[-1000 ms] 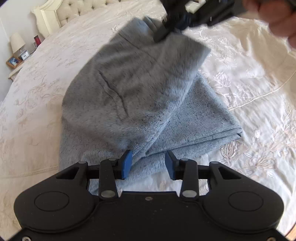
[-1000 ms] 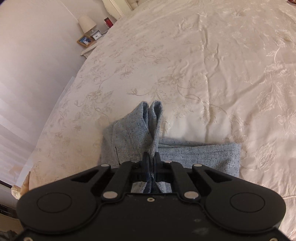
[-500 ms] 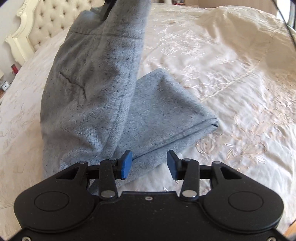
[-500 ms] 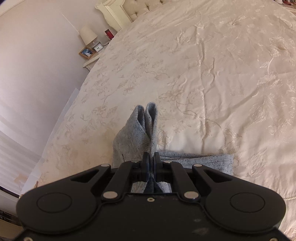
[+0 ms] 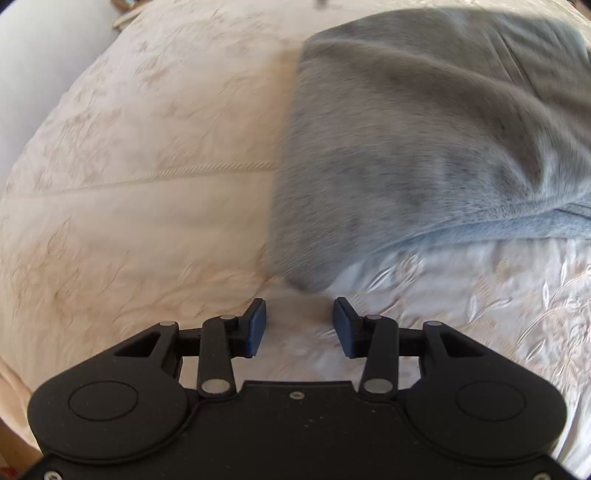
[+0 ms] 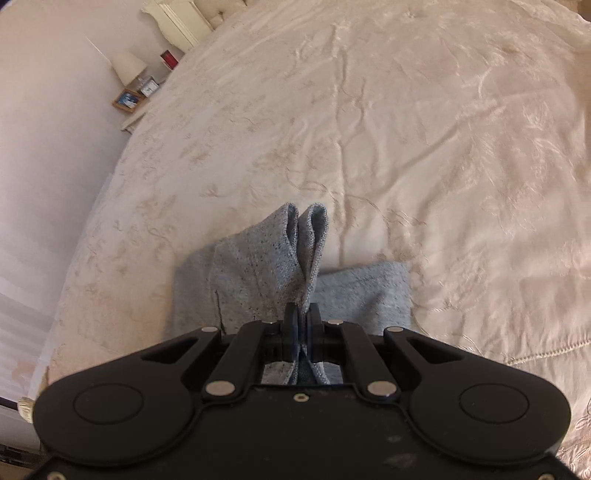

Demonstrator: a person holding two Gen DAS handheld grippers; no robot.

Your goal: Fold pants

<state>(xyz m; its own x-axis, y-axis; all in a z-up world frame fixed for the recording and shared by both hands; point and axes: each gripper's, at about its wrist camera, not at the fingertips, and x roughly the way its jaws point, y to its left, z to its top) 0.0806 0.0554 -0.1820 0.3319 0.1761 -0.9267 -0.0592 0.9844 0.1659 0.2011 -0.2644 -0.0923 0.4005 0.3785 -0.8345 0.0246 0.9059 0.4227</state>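
Observation:
The grey-blue pants [image 5: 424,147] lie partly folded on the cream bedspread [image 5: 147,184], blurred by motion in the left wrist view. My left gripper [image 5: 298,325] is open and empty, just short of the pants' near corner. My right gripper [image 6: 302,325] is shut on an edge of the pants [image 6: 273,266] and holds that part lifted, with the rest of the cloth hanging down to the bed [image 6: 369,147] below.
A nightstand with a lamp [image 6: 127,66], a picture frame [image 6: 127,99] and a small clock stands at the bed's far left. The cream headboard [image 6: 177,18] is at the top. A corded seam [image 5: 166,173] runs across the bedspread.
My left gripper has swung left and pulled back, so the pants now sit to its upper right. My right gripper still holds the lifted pants edge and has lowered slightly.

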